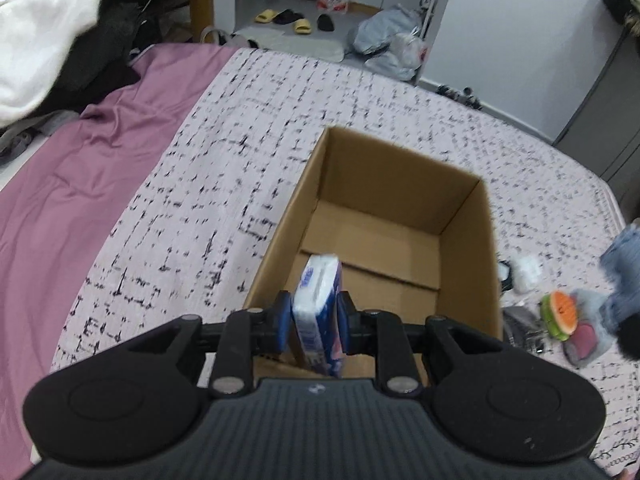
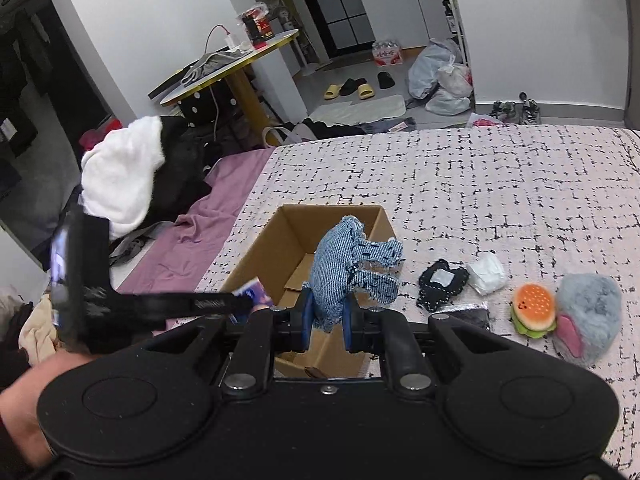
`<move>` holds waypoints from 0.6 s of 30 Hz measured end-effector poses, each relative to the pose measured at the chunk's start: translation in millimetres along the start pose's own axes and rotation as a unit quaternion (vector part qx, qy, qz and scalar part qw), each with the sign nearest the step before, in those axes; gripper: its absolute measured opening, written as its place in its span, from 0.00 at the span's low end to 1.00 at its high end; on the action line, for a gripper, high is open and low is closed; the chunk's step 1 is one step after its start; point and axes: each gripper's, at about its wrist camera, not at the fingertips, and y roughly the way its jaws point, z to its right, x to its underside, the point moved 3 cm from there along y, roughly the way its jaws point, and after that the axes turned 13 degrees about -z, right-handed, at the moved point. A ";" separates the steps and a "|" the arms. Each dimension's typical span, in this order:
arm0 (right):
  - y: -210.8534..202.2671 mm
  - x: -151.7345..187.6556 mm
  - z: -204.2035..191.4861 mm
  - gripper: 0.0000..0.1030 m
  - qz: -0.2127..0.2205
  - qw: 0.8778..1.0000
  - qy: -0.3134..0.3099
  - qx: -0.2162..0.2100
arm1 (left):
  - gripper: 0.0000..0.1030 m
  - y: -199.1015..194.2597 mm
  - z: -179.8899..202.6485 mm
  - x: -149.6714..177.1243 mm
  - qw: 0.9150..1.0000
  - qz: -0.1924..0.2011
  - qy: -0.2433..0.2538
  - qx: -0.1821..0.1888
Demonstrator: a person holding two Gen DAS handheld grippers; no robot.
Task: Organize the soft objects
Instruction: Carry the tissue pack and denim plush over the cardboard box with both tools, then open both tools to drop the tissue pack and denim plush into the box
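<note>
A blue-and-white tissue pack (image 1: 318,312) is gripped by the left gripper (image 1: 313,320) fingers over the near end of the cardboard box (image 1: 466,216) on the bed (image 1: 200,160). Only in the right view is the denim toy (image 2: 352,272) seen clamped by the right gripper (image 2: 327,320), with a burger plush (image 2: 534,314) at right

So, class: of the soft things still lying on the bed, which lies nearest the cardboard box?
The black studded pouch: it lies closest to the cardboard box, before the white packet, burger toy and grey plush.
</note>
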 end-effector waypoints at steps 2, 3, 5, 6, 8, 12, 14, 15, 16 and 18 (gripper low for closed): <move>2.2 -1.0 0.5 0.15 -0.002 1.000 0.001 -0.001 | 0.21 3.8 -1.4 0.9 1.000 -0.004 -0.004 -0.002; 3.4 -1.0 0.5 0.15 -0.003 1.000 0.002 -0.002 | 0.21 5.6 -2.3 1.2 1.000 -0.010 -0.006 -0.001; 5.7 -0.5 0.8 0.15 -0.007 1.000 0.003 -0.001 | 0.24 8.7 -3.4 1.3 1.000 -0.021 -0.012 0.001; 7.0 -0.1 0.2 0.15 -0.009 1.000 0.002 0.000 | 0.24 10.4 -4.3 1.4 0.999 -0.029 -0.015 0.005; 8.5 0.2 -1.0 0.15 -0.012 1.000 -0.001 -0.002 | 0.24 11.0 -5.8 2.3 0.999 -0.034 -0.023 0.014; 11.4 -1.2 -6.0 0.15 -0.017 1.000 -0.006 -0.006 | 0.25 8.5 -2.6 7.4 0.999 -0.038 -0.029 0.026; 13.2 -2.9 -9.6 0.15 -0.020 1.000 -0.010 -0.007 | 0.26 7.9 -0.8 10.9 0.998 -0.045 -0.036 0.039; 14.3 -3.8 -11.5 0.15 -0.022 1.000 -0.013 -0.008 | 0.27 7.5 -0.1 12.6 0.997 -0.048 -0.039 0.044; 15.6 -4.6 -13.4 0.15 -0.023 1.000 -0.015 -0.008 | 0.27 6.2 0.7 14.6 0.997 -0.049 -0.042 0.047; 18.2 -6.1 -17.2 0.16 -0.027 0.999 -0.019 -0.013 | 0.27 2.1 2.1 18.1 0.996 -0.048 -0.044 0.054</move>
